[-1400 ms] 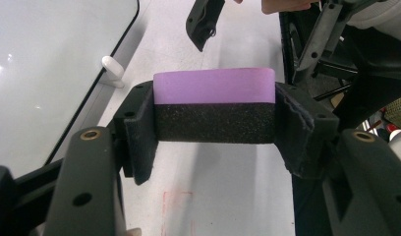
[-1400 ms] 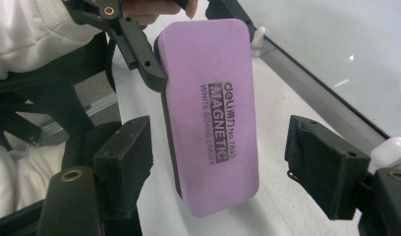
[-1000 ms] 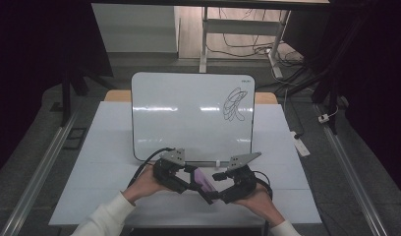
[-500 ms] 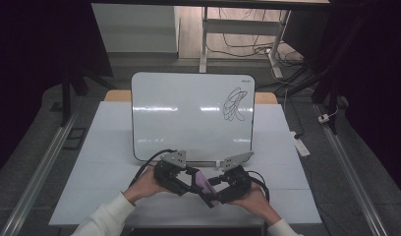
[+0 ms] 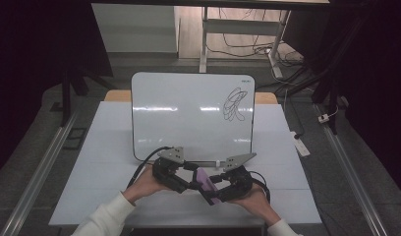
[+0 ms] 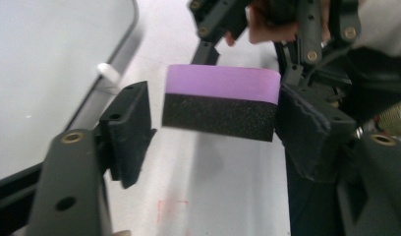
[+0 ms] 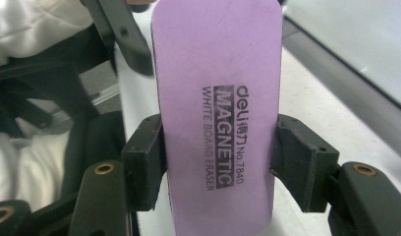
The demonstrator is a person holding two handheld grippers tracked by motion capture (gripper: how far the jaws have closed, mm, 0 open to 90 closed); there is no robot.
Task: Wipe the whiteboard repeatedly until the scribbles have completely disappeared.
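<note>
The whiteboard (image 5: 191, 115) leans up at 12 o'clock on the worktop (image 5: 110, 162), a black scribble (image 5: 235, 104) at its upper right. At 6 o'clock the eraser (image 5: 207, 184) has just changed hands: the left gripper (image 6: 213, 128) has been opening — one pad now stands clear of the foam — while the right gripper (image 7: 218, 167) has been closing and pinches the eraser's sides. The handover looks done, leaving wiping. Its purple face reads "deli", "MAGNETIC", "WHITE BOARD ERASER", "No.7840".

One whiteboard eraser (image 5: 207, 183), one whiteboard (image 5: 191, 115), two grippers, left (image 5: 186, 178) and right (image 5: 219, 186), one table (image 5: 105, 162).
</note>
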